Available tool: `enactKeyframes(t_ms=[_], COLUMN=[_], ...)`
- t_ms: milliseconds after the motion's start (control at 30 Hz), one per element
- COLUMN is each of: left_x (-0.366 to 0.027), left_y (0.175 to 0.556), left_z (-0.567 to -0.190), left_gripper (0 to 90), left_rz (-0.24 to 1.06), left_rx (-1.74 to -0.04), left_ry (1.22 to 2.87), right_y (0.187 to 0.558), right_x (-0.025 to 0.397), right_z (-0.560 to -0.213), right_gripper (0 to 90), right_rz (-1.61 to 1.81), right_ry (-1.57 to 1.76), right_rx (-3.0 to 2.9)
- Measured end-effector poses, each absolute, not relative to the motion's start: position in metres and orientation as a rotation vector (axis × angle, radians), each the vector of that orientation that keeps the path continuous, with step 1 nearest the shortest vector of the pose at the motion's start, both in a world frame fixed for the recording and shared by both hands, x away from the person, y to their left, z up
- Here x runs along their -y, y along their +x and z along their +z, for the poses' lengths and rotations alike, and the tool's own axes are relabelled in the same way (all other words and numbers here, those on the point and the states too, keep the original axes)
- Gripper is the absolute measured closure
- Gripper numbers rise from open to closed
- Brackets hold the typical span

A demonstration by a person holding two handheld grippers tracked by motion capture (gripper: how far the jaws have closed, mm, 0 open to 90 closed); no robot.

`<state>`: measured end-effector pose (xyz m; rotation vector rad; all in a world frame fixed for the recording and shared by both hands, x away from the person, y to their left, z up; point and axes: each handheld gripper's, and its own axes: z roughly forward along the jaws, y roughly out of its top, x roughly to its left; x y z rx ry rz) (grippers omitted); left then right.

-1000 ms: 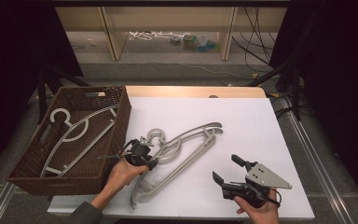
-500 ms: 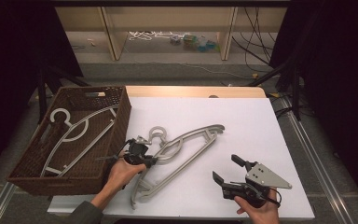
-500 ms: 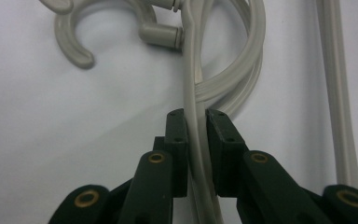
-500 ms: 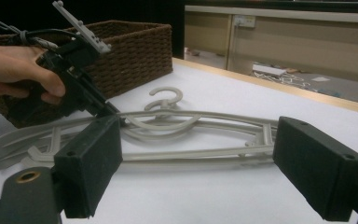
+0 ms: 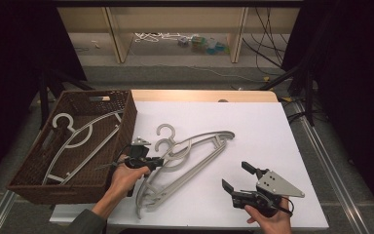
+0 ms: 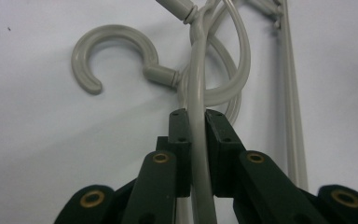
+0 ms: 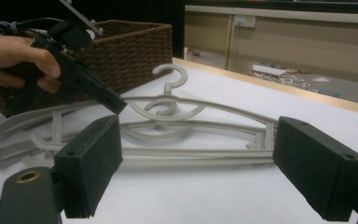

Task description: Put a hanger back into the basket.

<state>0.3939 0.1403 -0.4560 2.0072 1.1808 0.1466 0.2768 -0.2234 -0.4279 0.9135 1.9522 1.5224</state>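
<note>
White covering lay over the surface (image 5: 272,146) in front of me, with dark curtains to both sides and a pale shelf unit beyond the far edge. On that sheet, left of the middle, two grey plastic hangers (image 5: 195,156) rested overlapping, their hooks pointing toward the far side and their arms running from near my left hand out toward the middle. My left gripper (image 5: 148,161) sat at the near-left part of the pile, and its jaws were clamped on the curved arm of one hanger (image 6: 198,116); in the left gripper view the grey bar ran straight up between the two black pads, with an open hook (image 6: 116,56) lying flat just beyond. My right gripper (image 5: 238,178) was held near the front right of the surface, well apart from the hangers, its jaws spread wide with nothing between them. A brown wicker basket (image 5: 121,122) stood at the left edge, holding more grey hangers (image 5: 80,139).
</note>
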Motion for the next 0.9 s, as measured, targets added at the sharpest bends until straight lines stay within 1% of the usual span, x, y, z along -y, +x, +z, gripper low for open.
enactKeyframes(t_ms=[333,500,533,700,900], left_x=[-0.144,-0.144,-0.145,-0.149,-0.161], left_y=[0.391,0.387,0.386,0.385,0.385], left_z=[-0.444,-0.430,-0.424,-0.412,-0.401], left_gripper=[81.2,81.2,81.3,81.2,81.2], left_rz=[0.088,0.094,0.088,0.122,0.119], left_rx=[-1.180,-1.136,-1.106,-1.088,-1.095], left_ry=[1.887,1.870,1.864,1.832,1.790], right_y=[0.277,0.276,0.276,0.276,0.277], right_x=[0.222,0.224,0.224,0.224,0.224], right_z=[-0.429,-0.428,-0.428,-0.428,-0.429], right_gripper=[16.5,16.5,16.5,16.5,16.5], right_rz=[1.551,1.524,1.523,1.523,1.521], right_ry=[0.909,0.912,0.912,0.915,0.922], right_rx=[-1.942,-1.955,-1.951,-1.943,-1.955])
